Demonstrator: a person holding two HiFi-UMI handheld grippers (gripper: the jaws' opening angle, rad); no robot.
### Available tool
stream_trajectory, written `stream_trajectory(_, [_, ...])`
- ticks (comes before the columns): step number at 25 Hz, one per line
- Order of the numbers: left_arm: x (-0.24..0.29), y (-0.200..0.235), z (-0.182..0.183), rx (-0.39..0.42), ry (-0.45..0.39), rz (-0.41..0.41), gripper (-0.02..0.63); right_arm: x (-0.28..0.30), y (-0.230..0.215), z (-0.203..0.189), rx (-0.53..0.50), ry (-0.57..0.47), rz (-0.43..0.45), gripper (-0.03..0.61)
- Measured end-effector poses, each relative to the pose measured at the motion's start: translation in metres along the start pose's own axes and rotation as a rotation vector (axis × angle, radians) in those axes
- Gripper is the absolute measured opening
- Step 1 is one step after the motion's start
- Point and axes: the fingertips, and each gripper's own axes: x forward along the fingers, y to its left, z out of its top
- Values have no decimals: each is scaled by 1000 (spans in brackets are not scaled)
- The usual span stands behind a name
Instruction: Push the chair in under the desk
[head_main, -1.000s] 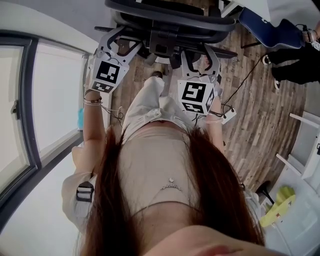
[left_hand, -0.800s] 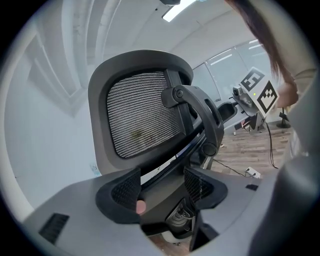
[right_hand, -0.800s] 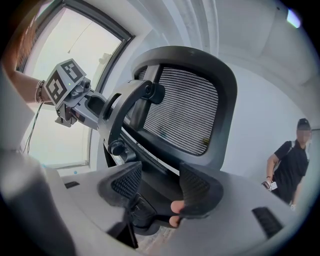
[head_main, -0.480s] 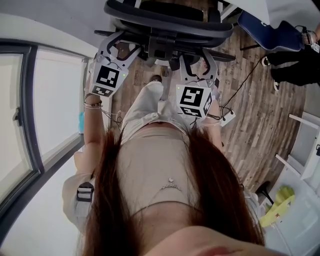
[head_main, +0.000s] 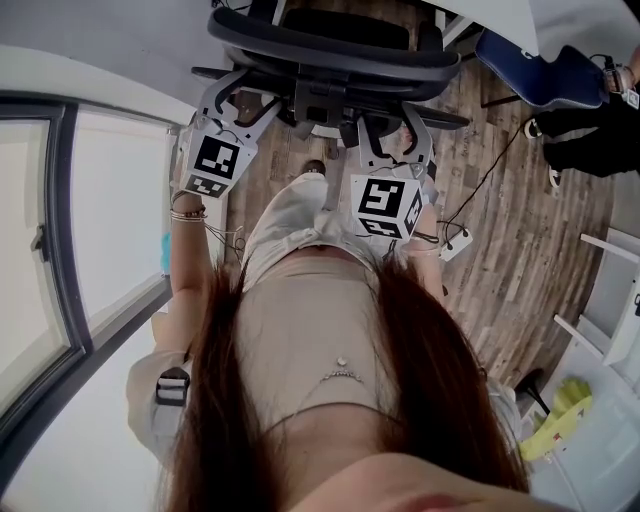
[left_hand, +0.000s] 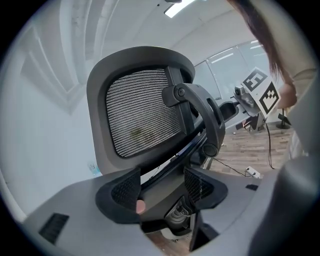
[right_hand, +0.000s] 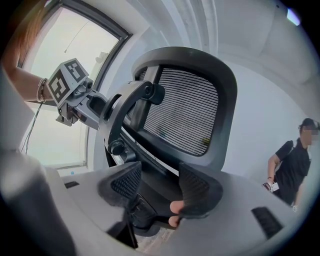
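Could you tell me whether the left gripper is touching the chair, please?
Cannot tell. In the left gripper view the left gripper is open at the chair, but neither contact nor a gap shows plainly.

Jaws apart, the right gripper (right_hand: 161, 187) faces the chair (right_hand: 181, 111) closely.

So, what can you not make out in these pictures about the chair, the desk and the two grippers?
1. Front of the chair: head view, cut off by the top edge.
2. The desk: no view shows it for certain, so the gap to it is unknown.
3. Contact: the left gripper and right gripper have their jaws apart at the chair's lower back; whether they touch it is unclear.
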Motion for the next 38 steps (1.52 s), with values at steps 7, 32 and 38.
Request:
stream_trajectory(7, [9,7,3,-3,3,2,272,10,-7,2,1,0,-1,247])
stream_trajectory(32, [52,28,14,-11,16,-3,270,51,-39,3,11,27,-5,250])
stream_trajectory(38, [58,32,16,-14,17,-8,270,57,-42,4,11,36,-10,252])
